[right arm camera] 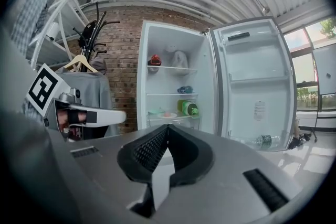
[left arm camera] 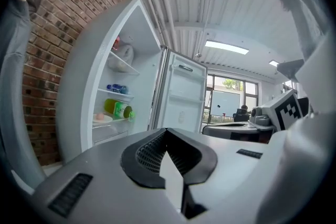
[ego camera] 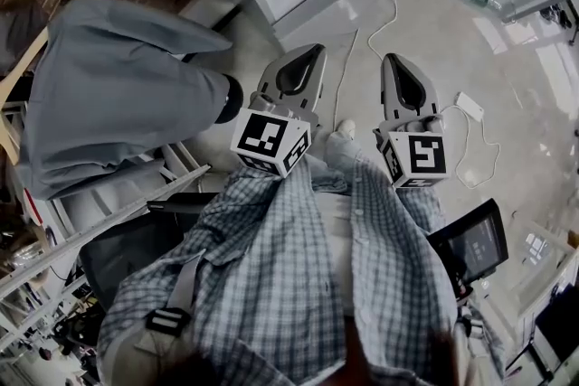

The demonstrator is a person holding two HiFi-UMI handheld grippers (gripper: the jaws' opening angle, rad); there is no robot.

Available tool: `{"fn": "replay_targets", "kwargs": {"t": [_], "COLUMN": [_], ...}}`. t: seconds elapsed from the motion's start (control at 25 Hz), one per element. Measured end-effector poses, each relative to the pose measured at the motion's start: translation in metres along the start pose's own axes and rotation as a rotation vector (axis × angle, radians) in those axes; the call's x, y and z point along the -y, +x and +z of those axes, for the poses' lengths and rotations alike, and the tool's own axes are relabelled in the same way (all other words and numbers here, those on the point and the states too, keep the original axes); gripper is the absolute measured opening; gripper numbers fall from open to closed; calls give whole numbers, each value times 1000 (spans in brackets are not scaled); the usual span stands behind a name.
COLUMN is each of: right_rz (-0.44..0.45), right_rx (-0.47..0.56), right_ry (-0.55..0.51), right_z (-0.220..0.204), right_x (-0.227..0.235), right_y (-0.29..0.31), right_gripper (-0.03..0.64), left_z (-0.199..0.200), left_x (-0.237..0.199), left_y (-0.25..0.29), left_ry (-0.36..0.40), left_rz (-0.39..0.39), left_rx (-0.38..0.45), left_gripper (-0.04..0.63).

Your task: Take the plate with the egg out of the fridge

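Left hand-held gripper (left arm camera: 166,132) and right hand-held gripper (right arm camera: 168,128) are closed, empty. Plate (right arm camera: 160,116) is likely stiff and slick; egg (right arm camera: 167,113) is fragile and may roll: pinch rim, keep level.

Brick wall (right arm camera: 123,60) at left. Grey jacket (ego camera: 109,95) hangs on a wooden hanger (right arm camera: 81,64) from a dark coat stand (right arm camera: 97,29). Green bottle (right arm camera: 189,108) lies on its side, with a blue item (right arm camera: 185,89) above it. Higher up, a red item (right arm camera: 155,60) sits beside a white bag (right arm camera: 178,59) (contents not discernible). White power block (ego camera: 469,105) with cable lies on the pale floor (ego camera: 434,23). A dark screen (ego camera: 475,244) stands near it.
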State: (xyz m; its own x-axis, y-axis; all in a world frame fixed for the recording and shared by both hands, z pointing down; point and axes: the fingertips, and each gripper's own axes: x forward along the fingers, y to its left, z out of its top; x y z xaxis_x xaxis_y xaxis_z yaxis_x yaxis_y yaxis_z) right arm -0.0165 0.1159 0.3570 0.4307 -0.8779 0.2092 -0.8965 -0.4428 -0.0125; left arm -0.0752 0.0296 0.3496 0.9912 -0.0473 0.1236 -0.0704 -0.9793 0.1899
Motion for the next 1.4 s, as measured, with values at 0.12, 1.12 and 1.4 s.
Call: {"fn": "replay_targets", "kwargs": {"t": [0.12,1.12,1.4], "right_rz": [31,108,97], "right_rx": [9,-29,-17], "right_ry": [4,39,17], "right_z": [6,-1,15], "right_x": [14,61,60], "right_y": [10,66,108], "right_gripper": [6,6,6], "left_z": [3,2,19], "left_x": [2,-8,-46], "left_y": [18,75,100], "left_ry": [10,23,29], "left_rz": [19,80,61], "left_rx": [3,-40,-16], "left_gripper": [6,6,6]}}
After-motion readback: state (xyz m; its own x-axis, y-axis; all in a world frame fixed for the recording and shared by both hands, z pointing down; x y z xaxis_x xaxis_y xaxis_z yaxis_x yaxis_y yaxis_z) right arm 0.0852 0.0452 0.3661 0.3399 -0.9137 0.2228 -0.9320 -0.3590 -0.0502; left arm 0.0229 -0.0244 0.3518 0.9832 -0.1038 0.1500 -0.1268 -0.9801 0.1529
